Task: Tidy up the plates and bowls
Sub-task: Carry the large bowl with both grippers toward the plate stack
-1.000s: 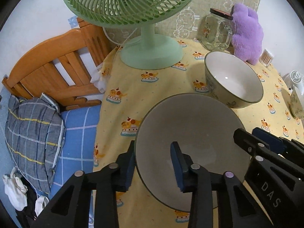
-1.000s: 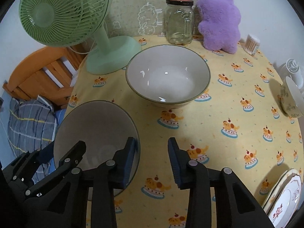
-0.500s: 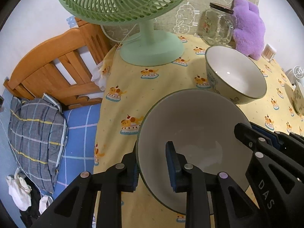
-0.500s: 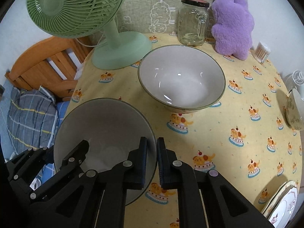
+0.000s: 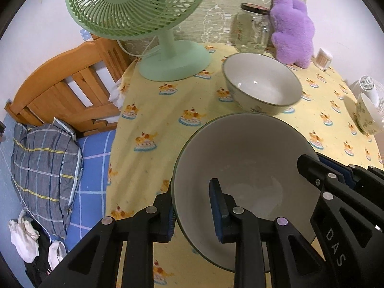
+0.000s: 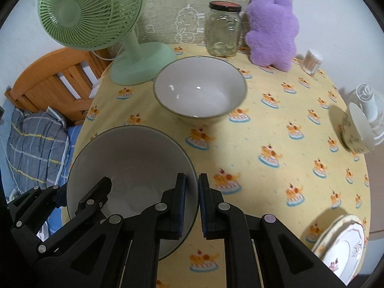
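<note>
A large grey-white bowl (image 5: 244,158) (image 6: 129,158) is held between both grippers above the yellow tablecloth (image 6: 264,132). My left gripper (image 5: 192,204) is shut on its left rim, one pad inside and one outside. At the opposite rim my right gripper (image 6: 192,192) is shut on the bowl in the same way. Each gripper shows in the other's view: the right gripper (image 5: 312,168), the left gripper (image 6: 96,192). A second large bowl (image 5: 261,84) (image 6: 199,88) stands just beyond. A small patterned bowl (image 6: 355,129) sits at the right edge, and stacked plates (image 6: 343,247) lie at the near right.
A green fan (image 5: 134,4) (image 6: 88,12) stands at the back left, with a glass jar (image 6: 224,31), a purple plush (image 6: 273,28) and a toothpick pot (image 6: 312,61) along the back. A small white fan (image 6: 367,103) is at the right. Left of the table is a wooden bed (image 5: 64,79).
Both grippers closed onto the near bowl's rim, the right from clearly open to tight. Both hands then shifted a little with the bowl held between them.
</note>
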### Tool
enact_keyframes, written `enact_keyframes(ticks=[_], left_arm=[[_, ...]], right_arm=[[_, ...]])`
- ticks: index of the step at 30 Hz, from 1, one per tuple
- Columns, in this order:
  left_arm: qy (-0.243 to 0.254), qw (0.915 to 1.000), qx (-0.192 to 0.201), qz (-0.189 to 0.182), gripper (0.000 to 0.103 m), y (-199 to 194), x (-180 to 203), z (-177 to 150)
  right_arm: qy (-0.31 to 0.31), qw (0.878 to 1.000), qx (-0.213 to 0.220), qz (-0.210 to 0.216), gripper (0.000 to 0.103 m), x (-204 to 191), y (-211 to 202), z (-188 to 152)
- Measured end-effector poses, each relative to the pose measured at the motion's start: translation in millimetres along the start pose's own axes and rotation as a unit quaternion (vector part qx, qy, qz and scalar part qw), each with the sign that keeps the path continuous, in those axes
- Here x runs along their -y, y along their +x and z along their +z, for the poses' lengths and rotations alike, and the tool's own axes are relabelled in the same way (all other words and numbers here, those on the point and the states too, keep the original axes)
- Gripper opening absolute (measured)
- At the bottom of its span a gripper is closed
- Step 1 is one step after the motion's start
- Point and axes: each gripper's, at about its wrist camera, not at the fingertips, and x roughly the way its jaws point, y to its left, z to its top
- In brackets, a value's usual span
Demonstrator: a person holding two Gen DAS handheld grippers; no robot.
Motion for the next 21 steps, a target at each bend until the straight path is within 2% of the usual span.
enact_keyframes(ticks=[11, 21], left_arm=[[0.009, 0.9999, 0.012, -0.004, 0.023, -37.9, 35.3, -24.0], [0.02, 0.9997, 0.006, -0.012, 0.024, -60.9, 64.9, -54.3]], right_arm=[[0.005, 1.0, 0.011, -0.009, 0.013, 31.7, -44.1, -31.6], [0.017, 1.0, 0.013, -0.015, 0.013, 60.6, -73.0, -68.6]])
